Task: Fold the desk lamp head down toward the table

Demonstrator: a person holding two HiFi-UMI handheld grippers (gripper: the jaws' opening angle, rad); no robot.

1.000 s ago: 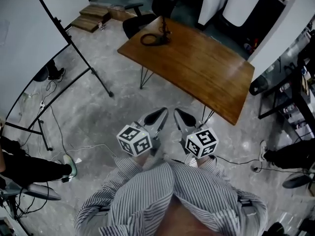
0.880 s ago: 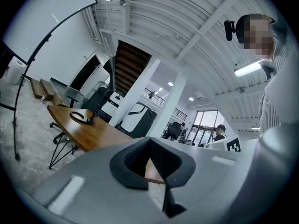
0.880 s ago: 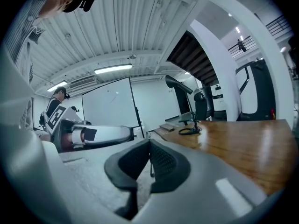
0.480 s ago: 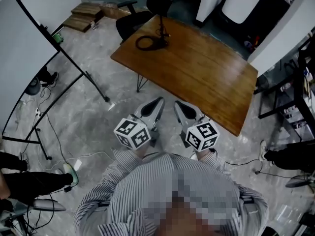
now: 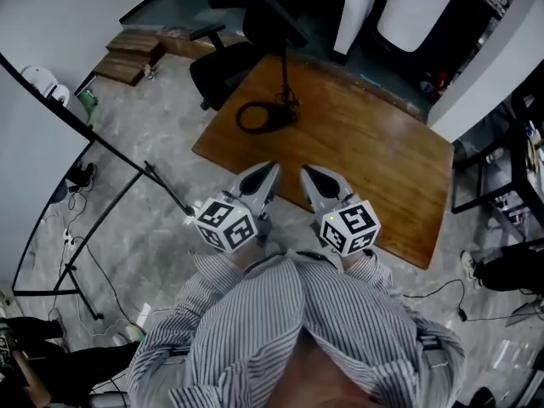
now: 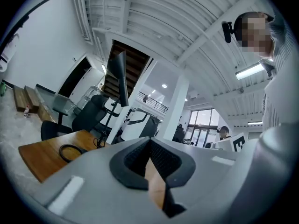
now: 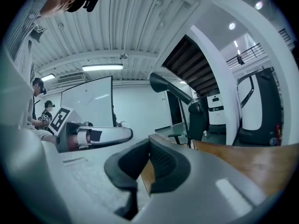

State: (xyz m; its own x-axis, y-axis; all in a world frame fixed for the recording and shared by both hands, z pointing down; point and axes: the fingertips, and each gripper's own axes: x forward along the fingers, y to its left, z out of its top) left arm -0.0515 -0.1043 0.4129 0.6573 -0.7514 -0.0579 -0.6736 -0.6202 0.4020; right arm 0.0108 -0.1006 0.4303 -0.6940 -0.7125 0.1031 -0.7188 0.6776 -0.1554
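Observation:
A black desk lamp stands at the far left end of the wooden table (image 5: 382, 168). Its thin stem (image 5: 285, 79) rises from a ring-shaped base (image 5: 263, 116), and its long bar head (image 5: 255, 7) is raised high and tilted. My left gripper (image 5: 271, 171) and right gripper (image 5: 307, 174) are side by side at the table's near edge, both shut and empty, short of the lamp. The left gripper view shows the lamp head (image 6: 122, 76) and the base ring (image 6: 70, 150) ahead on the left. In the right gripper view the lamp head (image 7: 170, 88) is ahead, beside the left gripper (image 7: 100, 135).
A black office chair (image 5: 223, 62) stands behind the table's left end. Whiteboard stand legs (image 5: 127, 168) and cables cross the floor on the left. Wooden steps (image 5: 127, 53) lie at the far left, and dark shelving (image 5: 510, 168) is on the right. White pillars stand beyond the table.
The table and lamp have come much closer in the head view. Both grippers have moved forward together from over the floor to the table's near edge, still shut.

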